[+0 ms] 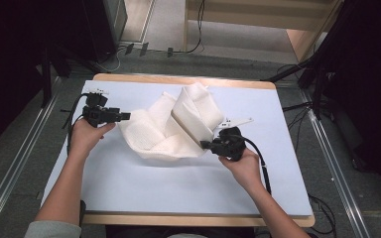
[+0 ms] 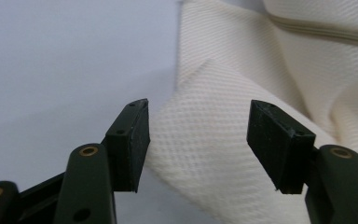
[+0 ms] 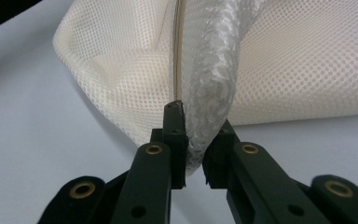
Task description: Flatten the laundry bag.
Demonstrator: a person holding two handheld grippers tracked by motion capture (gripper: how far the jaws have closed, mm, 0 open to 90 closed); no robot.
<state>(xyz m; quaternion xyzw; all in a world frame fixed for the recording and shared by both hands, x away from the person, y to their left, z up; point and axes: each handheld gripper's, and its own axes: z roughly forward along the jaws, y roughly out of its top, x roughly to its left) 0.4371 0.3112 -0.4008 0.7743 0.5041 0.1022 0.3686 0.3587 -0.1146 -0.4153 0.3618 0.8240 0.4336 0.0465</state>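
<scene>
White mesh bag (image 1: 171, 130) lies crumpled mid-counter (image 1: 129, 188) on the pale sheet, one fold standing up. My right gripper (image 3: 193, 161) has its jaws pinching the bag's folded edge beside the zipper (image 3: 177, 51). My left gripper (image 2: 198, 140) sits at the bag's left corner, jaws spread wide, fabric behind the gap but not pressed.

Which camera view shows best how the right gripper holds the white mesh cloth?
The right gripper view: the right gripper has its jaws pinching a fold of the white mesh cloth. The high view shows this grip small, at the cloth's edge. The left gripper view shows cloth between open jaws.
</scene>
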